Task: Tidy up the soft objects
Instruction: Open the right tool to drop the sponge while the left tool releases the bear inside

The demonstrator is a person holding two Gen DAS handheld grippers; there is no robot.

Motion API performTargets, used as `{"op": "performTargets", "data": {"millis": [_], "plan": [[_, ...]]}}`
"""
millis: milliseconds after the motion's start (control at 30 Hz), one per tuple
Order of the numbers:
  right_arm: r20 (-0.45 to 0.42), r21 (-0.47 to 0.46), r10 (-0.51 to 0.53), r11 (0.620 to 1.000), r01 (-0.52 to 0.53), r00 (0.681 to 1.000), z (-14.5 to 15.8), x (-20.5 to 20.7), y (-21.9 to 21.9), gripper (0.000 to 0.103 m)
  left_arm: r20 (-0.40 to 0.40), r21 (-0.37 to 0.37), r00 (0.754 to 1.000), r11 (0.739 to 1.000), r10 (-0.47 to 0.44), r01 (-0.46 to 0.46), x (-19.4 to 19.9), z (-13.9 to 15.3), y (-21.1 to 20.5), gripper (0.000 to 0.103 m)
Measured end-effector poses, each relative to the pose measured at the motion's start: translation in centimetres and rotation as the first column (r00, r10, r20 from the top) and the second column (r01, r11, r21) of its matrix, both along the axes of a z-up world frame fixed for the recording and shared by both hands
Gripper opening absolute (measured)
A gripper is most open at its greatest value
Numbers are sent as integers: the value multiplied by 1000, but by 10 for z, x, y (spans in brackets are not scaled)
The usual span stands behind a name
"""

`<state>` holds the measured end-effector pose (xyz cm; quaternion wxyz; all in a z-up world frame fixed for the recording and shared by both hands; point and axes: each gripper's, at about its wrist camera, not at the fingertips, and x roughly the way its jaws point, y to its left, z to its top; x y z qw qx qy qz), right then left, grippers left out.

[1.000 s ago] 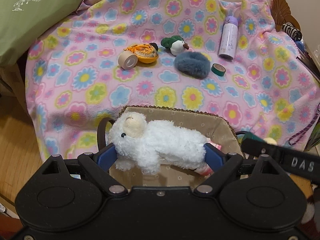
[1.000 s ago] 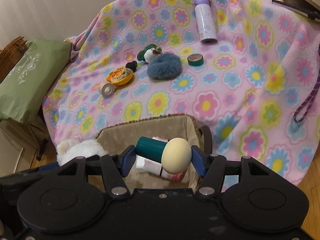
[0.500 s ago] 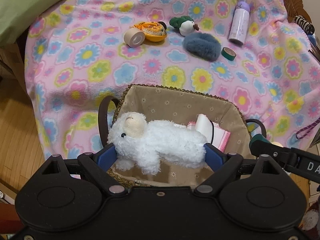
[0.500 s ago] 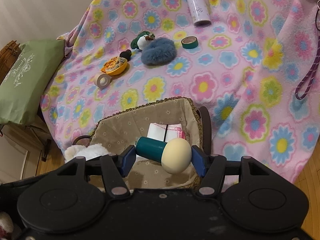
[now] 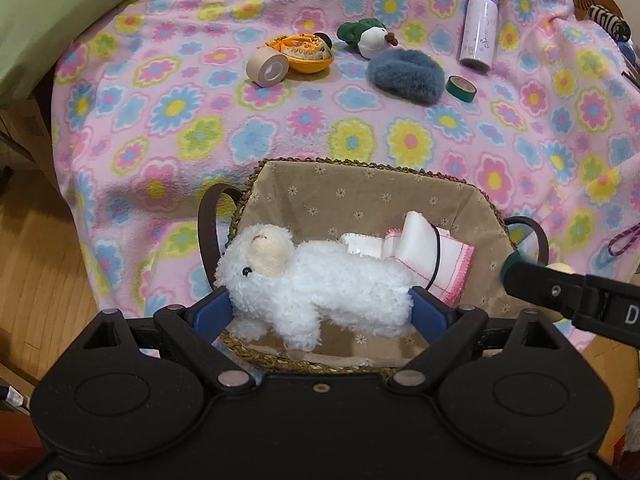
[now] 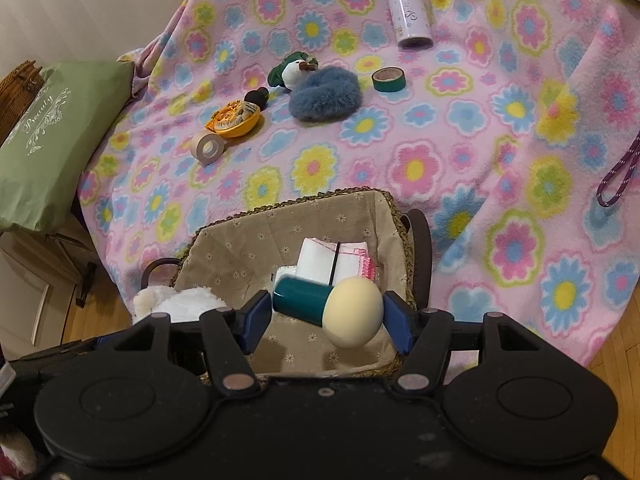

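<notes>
A white plush lamb (image 5: 320, 280) hangs crosswise in my left gripper (image 5: 319, 312), over the near-left part of a woven basket (image 5: 360, 164) lined with beige cloth. The jaws are opening, but the blue pads still touch its head and rump. My right gripper (image 6: 326, 318) has a cream egg-shaped sponge on a teal handle (image 6: 328, 306) between its pads over the same basket (image 6: 320, 200). These jaws are opening too. Folded white cloths with pink edging (image 5: 432, 256) lie inside. A blue fluffy puff (image 5: 406, 76) and a small green-and-white plush (image 5: 366, 36) lie on the flowered blanket (image 5: 180, 120).
Also on the blanket are a beige tape roll (image 5: 267, 67), an orange shell-shaped item (image 5: 308, 54), a purple bottle (image 5: 478, 28) and a green tape roll (image 5: 461, 89). A green cushion (image 5: 52, 12) sits far left. Wooden floor (image 5: 36, 280) lies left of the basket.
Both views have tipped down over the basket, so its inside and the folded cloths now show. The lamb and the sponge stay between their jaws.
</notes>
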<state>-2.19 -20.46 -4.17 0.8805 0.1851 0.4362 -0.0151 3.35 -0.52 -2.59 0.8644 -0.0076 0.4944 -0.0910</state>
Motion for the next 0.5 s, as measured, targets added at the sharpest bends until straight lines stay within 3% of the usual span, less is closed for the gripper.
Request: {"op": "performTargets", "data": {"millis": [500], "plan": [[11,-8,-5,1000,5,1000,2,-4,0,69,-11,-2,1000,1000,-7,7,0,-1,1,93]]}}
